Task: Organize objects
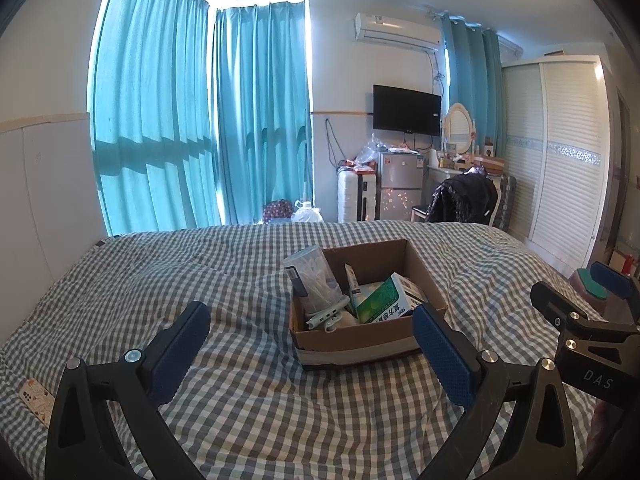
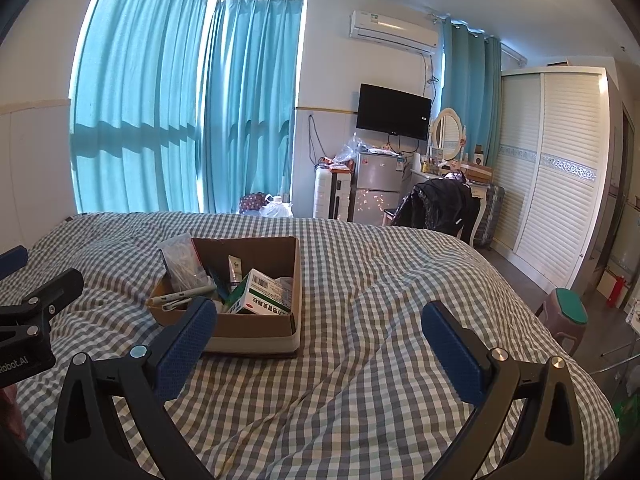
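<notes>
Box [image 1: 362,338] of brown card sits in the middle of the bed [image 1: 248,400], just past both grippers, and it looks nearly full. Going by that, I think the tidy-up is close to its end, or between two items.

Both tools hang over the checked cover with nothing in them. The left gripper [image 1: 312,356] has its fingers spread wide, and so does the right gripper [image 2: 320,350], which is near the box's near right corner.

Inside the box, biggest first: a clear tub [image 1: 314,280] of cotton buds leaning at the far left, a green and white carton [image 1: 386,300] on the right, a thin tube [image 2: 235,268] standing at the back, and a grey pen-like thing [image 2: 188,293] lying over the near left edge.

A patterned card [image 1: 36,398] lies on the bed far off to the left (it may be the next thing to fetch). That would mean swinging the left gripper over and closing on its thin edge.

What sits low in the box is hidden, and the card is cut off by the gripper.
</notes>
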`<state>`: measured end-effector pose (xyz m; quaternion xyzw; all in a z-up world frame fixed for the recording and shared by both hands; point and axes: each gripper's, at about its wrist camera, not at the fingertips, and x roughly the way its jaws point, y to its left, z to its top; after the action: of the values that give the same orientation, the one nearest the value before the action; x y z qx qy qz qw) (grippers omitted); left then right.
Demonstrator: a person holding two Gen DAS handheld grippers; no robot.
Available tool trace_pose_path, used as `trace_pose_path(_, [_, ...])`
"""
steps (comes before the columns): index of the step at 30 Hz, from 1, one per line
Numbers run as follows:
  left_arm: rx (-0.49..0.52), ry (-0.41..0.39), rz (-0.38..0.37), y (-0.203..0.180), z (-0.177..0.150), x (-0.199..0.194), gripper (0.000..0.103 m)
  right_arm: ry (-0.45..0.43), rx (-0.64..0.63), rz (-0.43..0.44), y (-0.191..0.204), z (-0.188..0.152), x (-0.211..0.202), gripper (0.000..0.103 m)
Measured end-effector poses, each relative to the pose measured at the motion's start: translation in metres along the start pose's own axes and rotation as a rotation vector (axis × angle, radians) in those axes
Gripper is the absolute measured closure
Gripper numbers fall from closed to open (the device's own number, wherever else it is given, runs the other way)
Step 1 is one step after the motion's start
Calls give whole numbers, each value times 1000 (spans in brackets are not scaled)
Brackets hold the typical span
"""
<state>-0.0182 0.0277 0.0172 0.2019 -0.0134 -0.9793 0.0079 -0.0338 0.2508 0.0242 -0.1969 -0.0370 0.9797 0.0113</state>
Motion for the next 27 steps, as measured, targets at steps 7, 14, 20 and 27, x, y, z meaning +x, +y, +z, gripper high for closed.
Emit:
trace_pose_path(7, [-4,4,13,1,-2,0,0,5,-5,1,2,-1,0,0])
trace_pose_path(14, [3,4,21,1,-5,0,0,11,-9,1,5,-3,0,0])
trace_pose_path(20, [1,5,17,2,-6,0,0,12,-13,2,6,-3,1,0])
trace_pose_path(27, [11,8,17,1,-8,1,0,12,-16,2,7,-4,0,0])
